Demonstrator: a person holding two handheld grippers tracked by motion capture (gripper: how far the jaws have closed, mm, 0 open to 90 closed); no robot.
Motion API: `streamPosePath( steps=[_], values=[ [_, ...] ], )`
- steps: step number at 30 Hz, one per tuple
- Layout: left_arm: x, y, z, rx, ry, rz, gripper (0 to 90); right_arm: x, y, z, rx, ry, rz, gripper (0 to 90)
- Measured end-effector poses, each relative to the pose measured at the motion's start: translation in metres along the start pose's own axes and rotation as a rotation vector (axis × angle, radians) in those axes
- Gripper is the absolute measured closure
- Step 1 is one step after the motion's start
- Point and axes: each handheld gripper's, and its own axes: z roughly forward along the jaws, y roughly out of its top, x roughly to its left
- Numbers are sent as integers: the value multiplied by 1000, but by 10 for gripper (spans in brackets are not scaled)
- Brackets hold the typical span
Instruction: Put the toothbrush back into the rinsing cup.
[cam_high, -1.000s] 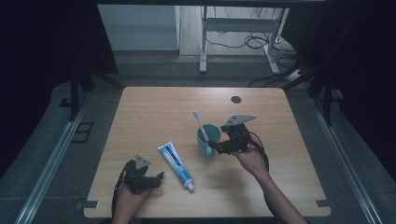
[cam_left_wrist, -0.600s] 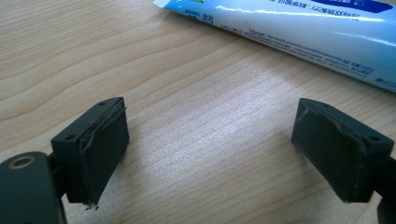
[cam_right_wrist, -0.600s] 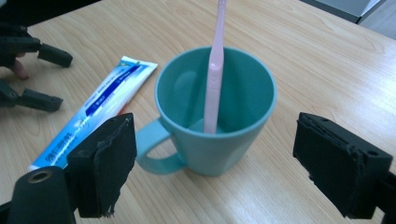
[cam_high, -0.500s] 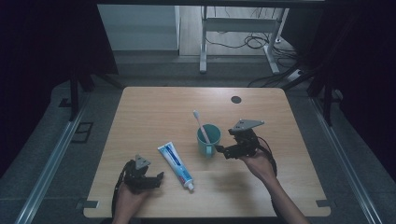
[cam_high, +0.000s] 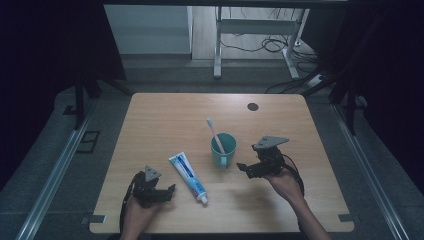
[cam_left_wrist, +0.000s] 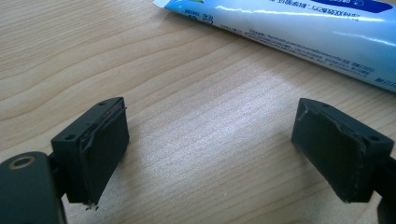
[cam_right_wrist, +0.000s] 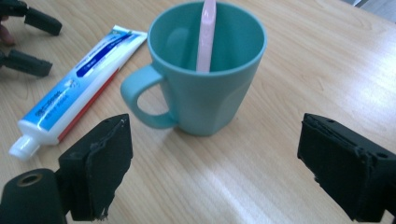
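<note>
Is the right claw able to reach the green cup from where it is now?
Probably yes. The right claw stands open beside the cup, with bare table between them. The toothpaste tube lies off to the side, not in the way.

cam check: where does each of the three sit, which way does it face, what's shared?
High view: above the person's side, looking forward and down on the table; forearms, left tongs, right tongs.
Left gripper view: on the left tongs, jaws open, low over the wood, facing the toothpaste tube.
Right gripper view: on the right tongs, jaws open, facing the teal mug with the toothbrush.
Shared: all three show the tube.
</note>
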Motion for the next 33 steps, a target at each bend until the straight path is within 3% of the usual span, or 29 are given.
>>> streamPosePath(
  steps=[10, 33],
  values=[
    [0, 0, 0, 1, 0, 0, 113, -1, -18, -6, 7, -3, 20, 98],
    [0, 0, 0, 2, 0, -2, 113, -10, -64, -23, 5, -62, 69, 110]
  ],
)
